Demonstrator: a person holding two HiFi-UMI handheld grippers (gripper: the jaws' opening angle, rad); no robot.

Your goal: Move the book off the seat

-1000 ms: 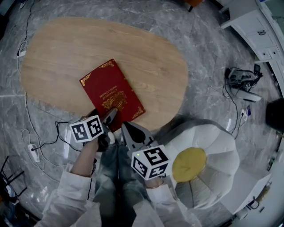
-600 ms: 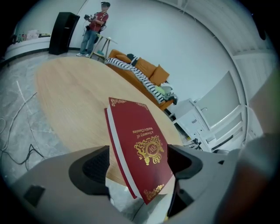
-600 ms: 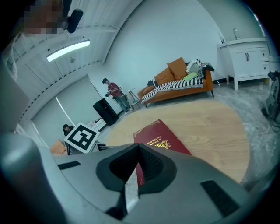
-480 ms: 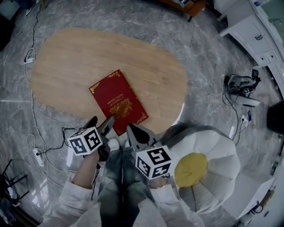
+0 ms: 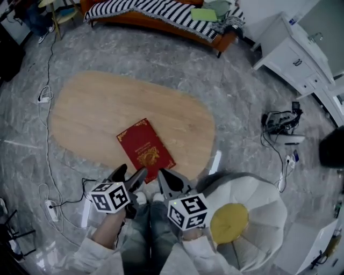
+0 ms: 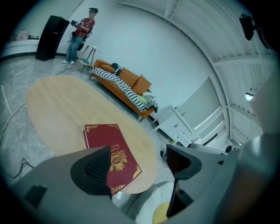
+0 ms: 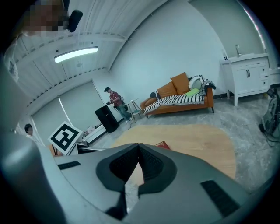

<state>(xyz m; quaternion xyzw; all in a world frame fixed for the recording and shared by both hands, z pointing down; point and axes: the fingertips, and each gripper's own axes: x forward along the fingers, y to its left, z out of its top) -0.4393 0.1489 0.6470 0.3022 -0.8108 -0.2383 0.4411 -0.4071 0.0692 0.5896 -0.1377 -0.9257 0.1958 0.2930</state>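
Jaws on our left gripper [image 6: 138, 164] stand wide apart with nothing gripped between them. Through the gap we see only the red book [image 6: 106, 136] further off on the table. Our right gripper [image 7: 139, 164] is clenched, its pads meeting at the tips, and it is empty too.

From the head view both grippers hang low over our knees, side by side and just short of the table's near edge. The book lies flat and closed on the oval wooden table [image 5: 102, 102], cover up with gold trim, angled and close to the edge nearest us. It touches neither gripper. The white round seat [image 5: 260, 190] sits to our right, just beside the table, with a yellow cushion [image 5: 229, 223] in its middle and no book on it.

Farther out there is an orange sofa [image 5: 161, 13] with a striped throw, a white cabinet [image 5: 293, 51], and a cable tangle [image 5: 279, 121] on the grey marble floor. Left gripper view catches a person [image 6: 81, 30] standing far off by a black box.
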